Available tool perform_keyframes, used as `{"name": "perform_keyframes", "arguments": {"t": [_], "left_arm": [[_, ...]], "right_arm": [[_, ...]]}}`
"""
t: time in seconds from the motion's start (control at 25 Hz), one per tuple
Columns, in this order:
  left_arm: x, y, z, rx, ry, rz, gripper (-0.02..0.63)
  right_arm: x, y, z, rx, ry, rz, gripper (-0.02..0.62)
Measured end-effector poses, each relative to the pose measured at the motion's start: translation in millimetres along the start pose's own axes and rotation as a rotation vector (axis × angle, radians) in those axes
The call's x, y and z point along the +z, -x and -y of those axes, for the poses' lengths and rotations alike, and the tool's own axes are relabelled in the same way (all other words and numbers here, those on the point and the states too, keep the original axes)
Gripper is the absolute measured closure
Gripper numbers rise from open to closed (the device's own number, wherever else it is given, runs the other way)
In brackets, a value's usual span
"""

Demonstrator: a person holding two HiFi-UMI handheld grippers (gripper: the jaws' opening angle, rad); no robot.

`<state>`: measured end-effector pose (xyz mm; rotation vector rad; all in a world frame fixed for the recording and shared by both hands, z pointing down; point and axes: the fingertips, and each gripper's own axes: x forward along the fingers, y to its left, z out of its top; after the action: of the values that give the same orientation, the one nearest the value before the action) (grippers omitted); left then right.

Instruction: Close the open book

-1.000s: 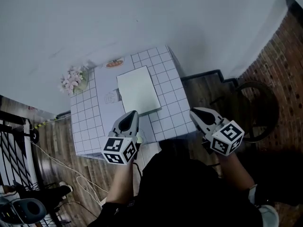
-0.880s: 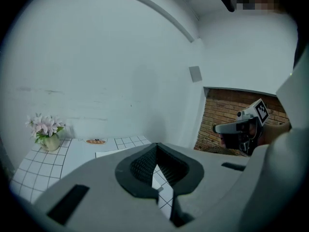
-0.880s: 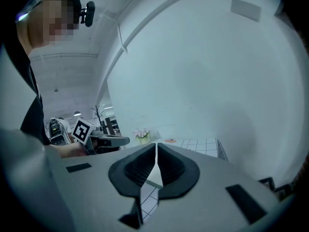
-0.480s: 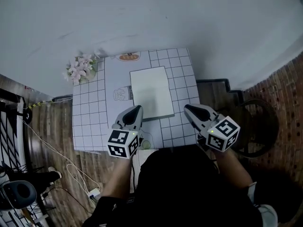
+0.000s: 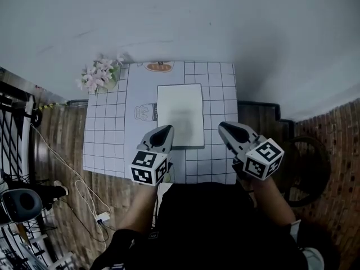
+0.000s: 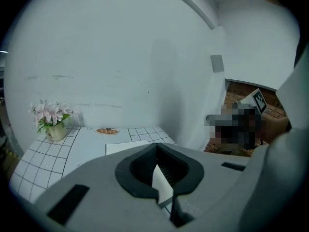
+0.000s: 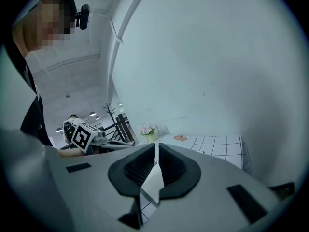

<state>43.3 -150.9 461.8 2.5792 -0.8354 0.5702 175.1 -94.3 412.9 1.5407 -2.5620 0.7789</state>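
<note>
A white book (image 5: 180, 115) lies flat with its cover shut in the middle of the white gridded table (image 5: 107, 145). My left gripper (image 5: 165, 131) hovers at the book's near left corner, its jaws together and empty. My right gripper (image 5: 225, 129) hangs just off the book's near right corner, jaws also together with nothing between them. In the left gripper view the book's (image 6: 125, 148) pale edge shows beyond the closed jaws of my left gripper (image 6: 155, 146). The right gripper view looks over my right gripper (image 7: 155, 146) and across the table (image 7: 217, 146).
A vase of pink flowers (image 5: 101, 75) stands at the table's far left corner, and an orange printed mark (image 5: 159, 67) sits at the far edge. A white wall rises behind the table. Cables (image 5: 73, 190) trail on the wooden floor to the left.
Both grippers have come forward over the table's near edge, up to the book's near corners. The head view has swung, so the table now sits squarer in the frame.
</note>
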Motion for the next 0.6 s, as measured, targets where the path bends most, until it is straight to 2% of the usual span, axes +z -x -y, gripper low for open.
{"name": "perform_keyframes", "arguments": {"t": [0.16,0.24,0.4,0.6], "left_arm": [[3,-28,-8,0.07,0.045,-0.017,0.598],[2,-40,-9,0.101,0.068,-0.03,0.598],[-3,-60,-12,0.163,0.086,-0.06,0.598],[-3,-73,-17,0.261,0.135,-0.034,0.598]], "right_arm": [[-3,-17,30,0.068,-0.02,-0.047,0.579],[-8,-24,46,0.094,-0.035,-0.08,0.529],[-23,-38,78,0.138,-0.063,-0.125,0.522],[-42,-58,101,0.211,-0.032,-0.198,0.515]]}}
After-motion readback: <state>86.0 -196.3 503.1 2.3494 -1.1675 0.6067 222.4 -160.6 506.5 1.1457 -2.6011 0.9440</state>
